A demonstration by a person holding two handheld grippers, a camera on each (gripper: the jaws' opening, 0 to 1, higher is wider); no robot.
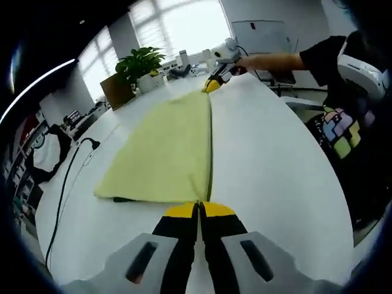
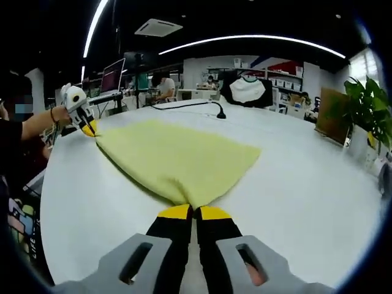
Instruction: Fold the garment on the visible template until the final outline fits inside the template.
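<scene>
Both hand-held grippers pinch the yellow garment (image 1: 168, 153); template apparently hidden.

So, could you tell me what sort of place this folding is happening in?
Most likely an open-plan office or lab: a big white table carries the yellow garment, with a laptop and seated people behind, a potted plant by bright windows, and strip ceiling lights.

Garment (image 1: 165, 153): soft, matt yellow cloth with a fine nap. Surface (image 1: 269, 165): smooth white top, faintly glossy. Left hand-held gripper (image 1: 199, 211) and right hand-held gripper (image 2: 194, 213): matt black jaws, yellow tips, smooth grey plastic body.
</scene>
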